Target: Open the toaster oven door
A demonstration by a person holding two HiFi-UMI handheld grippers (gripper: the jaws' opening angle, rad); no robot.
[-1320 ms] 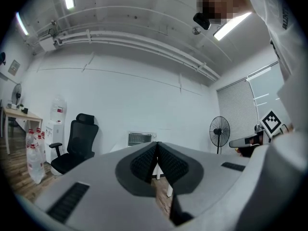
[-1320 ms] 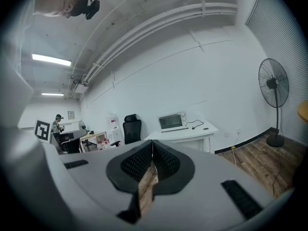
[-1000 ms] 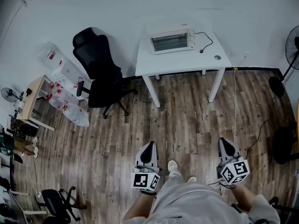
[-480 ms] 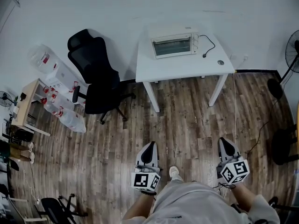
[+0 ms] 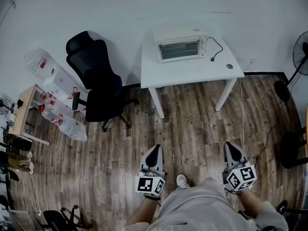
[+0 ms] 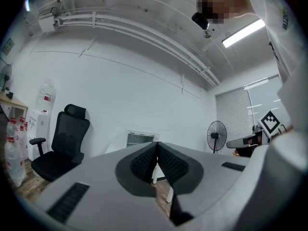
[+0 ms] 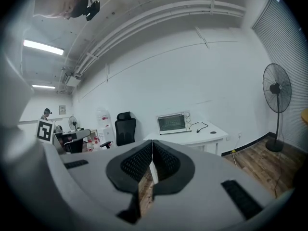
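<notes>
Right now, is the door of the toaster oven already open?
No, the toaster oven on the white table has its door flat against its front.

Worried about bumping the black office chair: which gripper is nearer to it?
Left. In the head view the left gripper is below and right of the office chair, apart from it; the right gripper is farther right still.

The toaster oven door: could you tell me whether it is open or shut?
Shut: the toaster oven door stands upright and flush, not folded down.
</notes>
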